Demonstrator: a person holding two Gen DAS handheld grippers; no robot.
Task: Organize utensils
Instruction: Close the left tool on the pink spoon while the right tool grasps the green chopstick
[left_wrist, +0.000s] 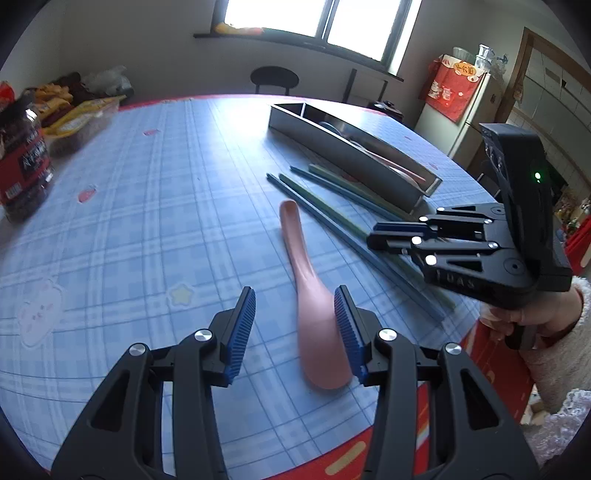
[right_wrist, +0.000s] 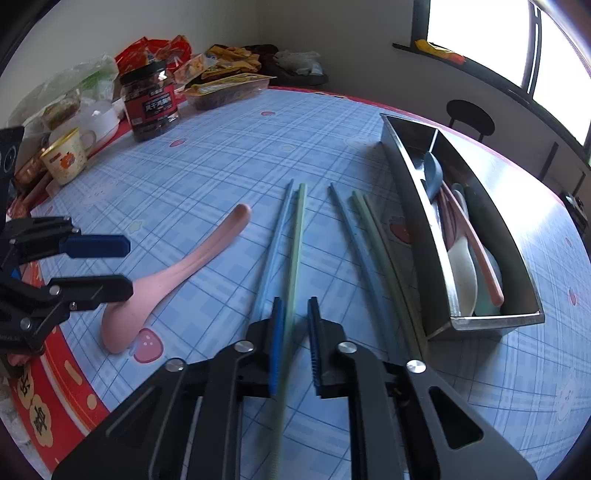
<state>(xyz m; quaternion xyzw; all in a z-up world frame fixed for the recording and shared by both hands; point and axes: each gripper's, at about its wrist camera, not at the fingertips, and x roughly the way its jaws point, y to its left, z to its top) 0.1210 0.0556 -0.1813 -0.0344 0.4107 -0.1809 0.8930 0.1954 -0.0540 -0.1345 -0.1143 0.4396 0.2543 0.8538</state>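
Note:
A pink spoon (left_wrist: 314, 306) lies on the blue plaid tablecloth; it also shows in the right wrist view (right_wrist: 173, 273). My left gripper (left_wrist: 295, 328) is open, its pads either side of the spoon's bowl, just above it. My right gripper (right_wrist: 295, 332) is open, its jaws straddling a green chopstick (right_wrist: 293, 266) that lies beside a blue chopstick (right_wrist: 273, 251). More blue and green chopsticks (right_wrist: 373, 243) lie next to a steel tray (right_wrist: 417, 229) that holds several spoons (right_wrist: 461, 266). The tray (left_wrist: 332, 144) and the right gripper (left_wrist: 399, 236) show in the left wrist view.
A dark snack jar (right_wrist: 151, 103), a printed mug (right_wrist: 66, 158), bowls and food bags (right_wrist: 229, 74) crowd the table's far left side. The table's red edge (right_wrist: 62, 373) is close to me. A black chair (left_wrist: 274, 79) stands beyond the table.

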